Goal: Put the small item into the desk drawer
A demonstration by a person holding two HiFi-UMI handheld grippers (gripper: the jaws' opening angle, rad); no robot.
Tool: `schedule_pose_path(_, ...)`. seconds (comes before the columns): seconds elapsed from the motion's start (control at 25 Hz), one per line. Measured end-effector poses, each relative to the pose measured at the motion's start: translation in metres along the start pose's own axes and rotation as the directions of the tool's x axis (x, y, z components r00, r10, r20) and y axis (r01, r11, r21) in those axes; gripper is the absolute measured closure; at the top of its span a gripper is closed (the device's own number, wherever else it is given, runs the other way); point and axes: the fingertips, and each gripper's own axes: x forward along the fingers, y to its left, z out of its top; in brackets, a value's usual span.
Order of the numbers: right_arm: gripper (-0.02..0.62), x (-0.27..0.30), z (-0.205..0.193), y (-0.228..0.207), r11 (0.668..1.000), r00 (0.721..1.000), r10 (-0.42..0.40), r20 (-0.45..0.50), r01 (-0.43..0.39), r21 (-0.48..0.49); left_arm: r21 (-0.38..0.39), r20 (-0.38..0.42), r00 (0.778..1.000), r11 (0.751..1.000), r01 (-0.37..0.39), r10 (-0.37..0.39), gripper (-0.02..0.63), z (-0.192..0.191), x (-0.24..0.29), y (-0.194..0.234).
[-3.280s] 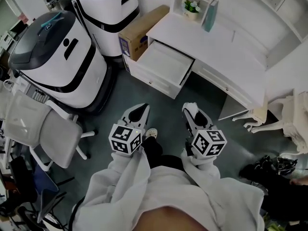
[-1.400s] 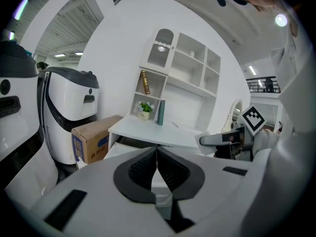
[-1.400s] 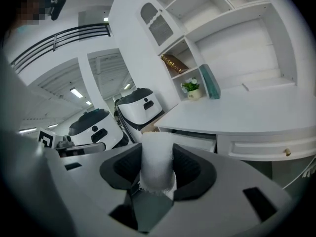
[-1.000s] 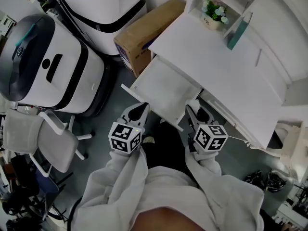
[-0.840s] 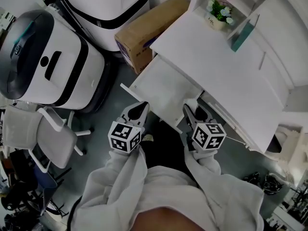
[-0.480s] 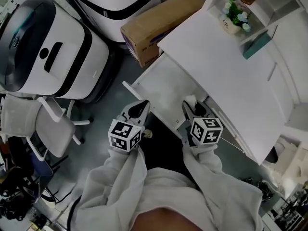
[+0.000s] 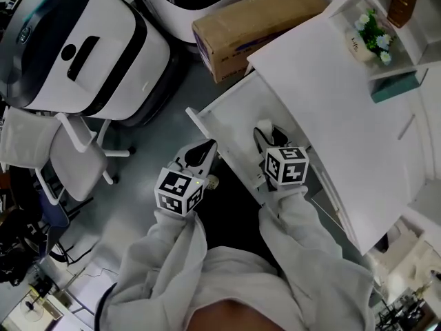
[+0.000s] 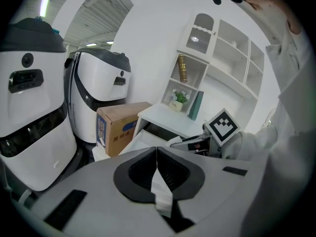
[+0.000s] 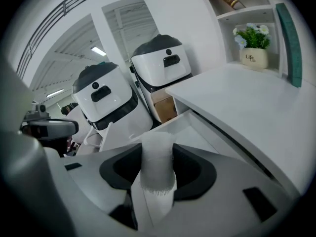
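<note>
head view: the right gripper [image 7: 264, 131] sits at the centre of the frame, over the open desk drawer [image 7: 234, 112], pinching a small white item [image 7: 264, 124]. right gripper view shows the grip: the pale, cylinder-like item stands upright between the two jaws, which press on its sides, with the drawer's white inside beyond it. whether the item touches the drawer's bottom cannot be told. the left gripper [image 7: 202, 151] hangs just left of the drawer's front corner, over the grey floor [image 7: 151, 205]; in the left gripper view its jaws are pressed together with nothing between them. the white desk top [image 7: 331, 109] runs toward the right edge, a cardboard box [image 7: 258, 23] lies at upper centre, and a potted plant [image 7: 367, 33] stands at upper right.
</note>
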Motion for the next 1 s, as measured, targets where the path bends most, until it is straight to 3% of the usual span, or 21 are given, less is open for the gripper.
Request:
schedule_pose_path(0.44,0.403,0.095,-0.016,-0.005,0.996,0.99,0.032,-0.136,-0.043,-0.079,-0.065,-0.034,0.994,0.992,-0.106,0.104,0.589,-0.021,-0.021,0.027)
schedule_pose_path(1.0,0.403,0.169,-0.046,-0.025,0.975,0.967,-0.025,-0.252,-0.033,-0.222,-0.124,-0.086,0.986,0.981,-0.152,0.142,0.589,-0.043,-0.029,0.04)
